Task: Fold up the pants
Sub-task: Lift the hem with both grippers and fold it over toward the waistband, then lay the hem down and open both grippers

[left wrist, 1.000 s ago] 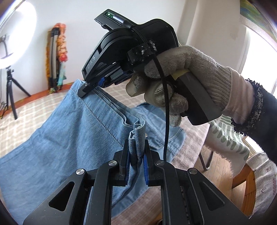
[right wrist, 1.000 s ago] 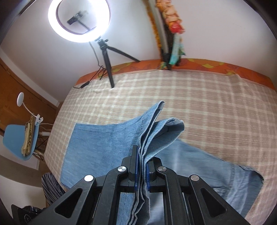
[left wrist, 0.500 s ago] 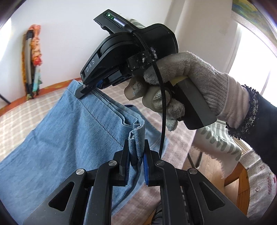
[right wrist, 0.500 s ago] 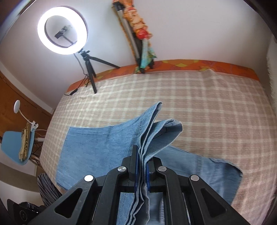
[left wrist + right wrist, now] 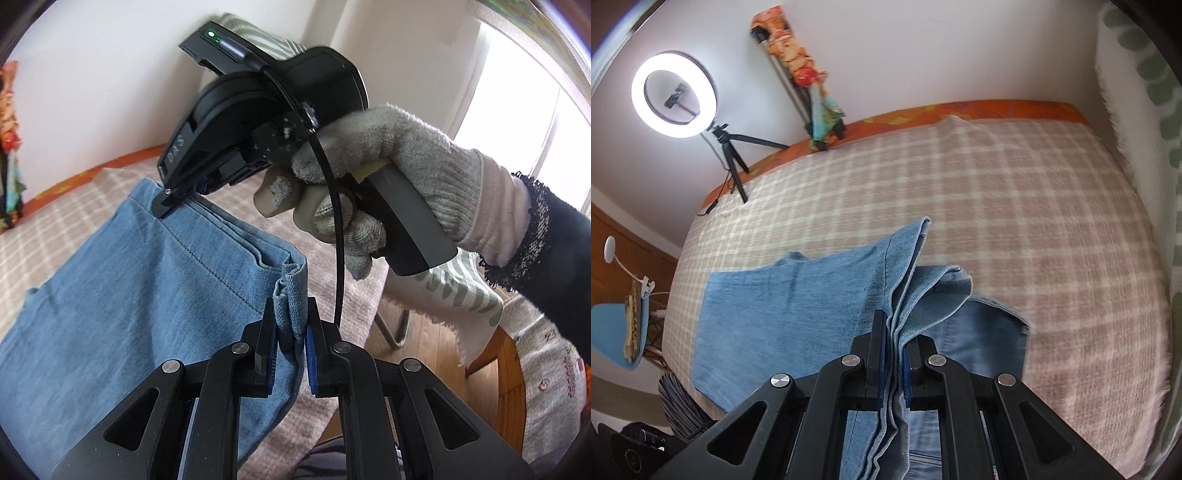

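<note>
Light blue denim pants [image 5: 122,295] hang lifted above a bed with a beige checked cover [image 5: 1015,206]. My left gripper [image 5: 290,317] is shut on a bunched corner of the hem edge. My right gripper [image 5: 895,339] is shut on the stacked layers of the same edge; in the left wrist view it [image 5: 173,201] grips the far corner, held by a gloved hand [image 5: 369,170]. The edge is stretched between the two grippers. The lower part of the pants [image 5: 757,314] lies flat on the bed.
A ring light on a tripod [image 5: 676,99] stands at the bed's far left corner. A colourful bundle [image 5: 809,81] leans on the wall. A blue chair [image 5: 613,336] is left of the bed. A patterned cloth on a chair [image 5: 443,291] and wooden floor lie to the right.
Both grippers have carried the held edge to the right over the bed. The part of the pants lying flat beneath looks shorter and more covered by the lifted layer.
</note>
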